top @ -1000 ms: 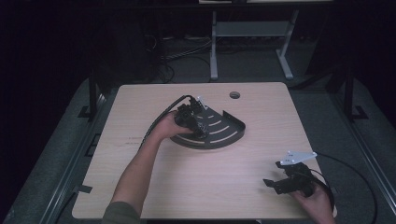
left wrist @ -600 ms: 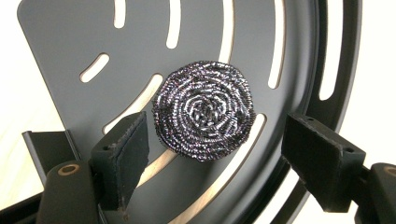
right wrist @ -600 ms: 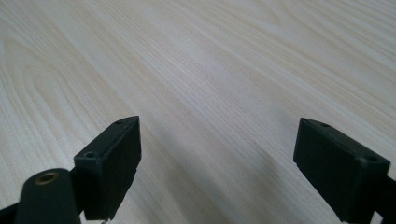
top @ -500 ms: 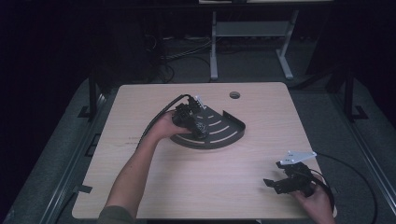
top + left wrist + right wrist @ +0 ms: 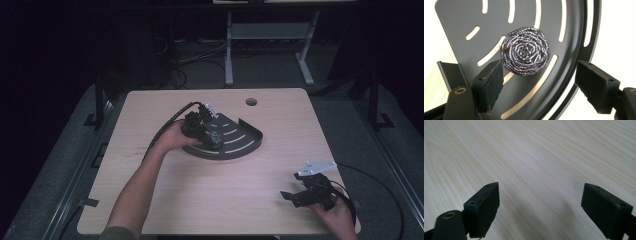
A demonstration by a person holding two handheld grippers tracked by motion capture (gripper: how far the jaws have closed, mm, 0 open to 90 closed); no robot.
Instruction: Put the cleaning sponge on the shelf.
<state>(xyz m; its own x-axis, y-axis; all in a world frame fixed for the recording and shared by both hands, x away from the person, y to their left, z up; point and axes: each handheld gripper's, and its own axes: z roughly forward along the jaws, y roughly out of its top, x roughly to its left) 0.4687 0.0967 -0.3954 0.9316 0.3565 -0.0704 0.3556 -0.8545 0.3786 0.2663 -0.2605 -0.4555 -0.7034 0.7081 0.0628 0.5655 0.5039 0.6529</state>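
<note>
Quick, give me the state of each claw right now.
Left claw: open, jaws just been opening, steel scourer lies free on the black slotted tray.
Right claw: open, holding nothing, over bare table.

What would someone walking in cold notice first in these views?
Probably the coiled steel scourer, glinting on the dark slotted fan-shaped tray in the middle of the wooden table. The left gripper hangs right over it, and its jaws have just been opening: the scourer lies ahead of the pads, which don't press on it. Down at the table's near right corner, the right gripper sits open over bare wood.
</note>
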